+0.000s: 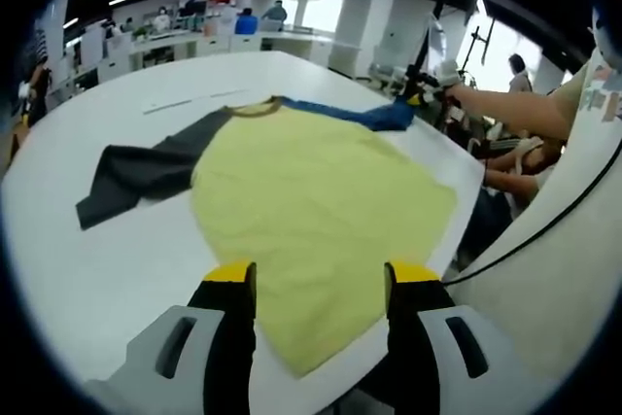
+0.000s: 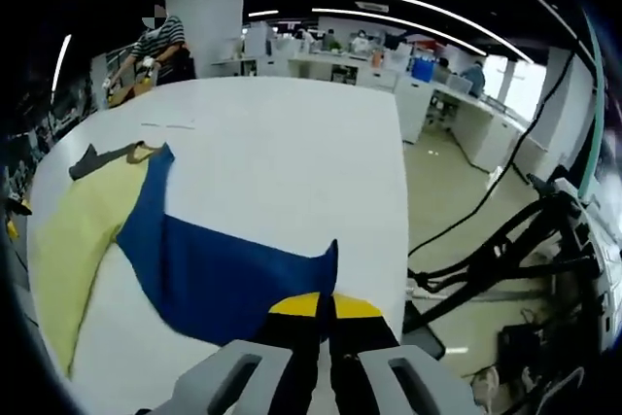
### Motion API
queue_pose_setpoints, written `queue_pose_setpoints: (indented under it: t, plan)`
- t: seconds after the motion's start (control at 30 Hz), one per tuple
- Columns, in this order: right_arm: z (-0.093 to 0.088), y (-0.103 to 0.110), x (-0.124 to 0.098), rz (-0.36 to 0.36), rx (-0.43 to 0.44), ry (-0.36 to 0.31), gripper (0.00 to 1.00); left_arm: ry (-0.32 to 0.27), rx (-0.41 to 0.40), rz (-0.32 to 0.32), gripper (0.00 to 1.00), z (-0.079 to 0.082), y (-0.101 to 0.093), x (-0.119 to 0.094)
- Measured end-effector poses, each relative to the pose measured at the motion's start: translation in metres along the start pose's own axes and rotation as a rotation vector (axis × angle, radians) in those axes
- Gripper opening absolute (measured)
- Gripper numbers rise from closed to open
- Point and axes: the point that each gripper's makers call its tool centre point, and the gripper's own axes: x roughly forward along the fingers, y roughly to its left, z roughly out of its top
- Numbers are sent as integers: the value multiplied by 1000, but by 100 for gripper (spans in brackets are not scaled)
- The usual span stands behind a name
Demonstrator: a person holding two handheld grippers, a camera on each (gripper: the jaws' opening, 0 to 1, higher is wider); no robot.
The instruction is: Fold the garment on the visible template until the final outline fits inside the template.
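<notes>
Yellow cloth makes the body of the garment (image 1: 311,191), which lies spread flat on the white tabletop (image 1: 126,269) in the left gripper view. One dark grey sleeve (image 1: 136,177) stretches out flat on one side, and a blue sleeve (image 1: 374,116) goes to the far edge of the tabletop. The left hand-held gripper (image 1: 319,284) has its yellow-tipped jaws wide apart, just above the near hem of the garment, and it holds nothing. In the right gripper view, the right hand-held gripper (image 2: 324,306) has its jaws pressed together on the edge of the blue sleeve (image 2: 219,274), which is pulled out flat over the tabletop (image 2: 292,153) away from the yellow body (image 2: 83,230). A person in a striped shirt (image 2: 160,38) stands at the far end of the tabletop.
</notes>
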Motion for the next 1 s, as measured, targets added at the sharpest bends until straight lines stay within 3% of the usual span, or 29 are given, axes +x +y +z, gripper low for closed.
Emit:
queue_pose_setpoints:
  t: [0.33,0.6,0.67,0.8,1.0]
  plan:
    - [-3,-22,0,-45,22,15,0,4,-6,7,50,1,1,1]
    - [-14,-26,0,-61,55,43,0,6,-7,8,50,2,2,2]
    - [-25,-31,3,-62,115,91,0,9,-6,8,50,2,2,3]
    - [-40,-37,7,-56,129,139,0,7,-8,7,50,3,2,3]
    - [-42,-40,8,-49,136,135,0,13,-6,3,50,3,3,4]
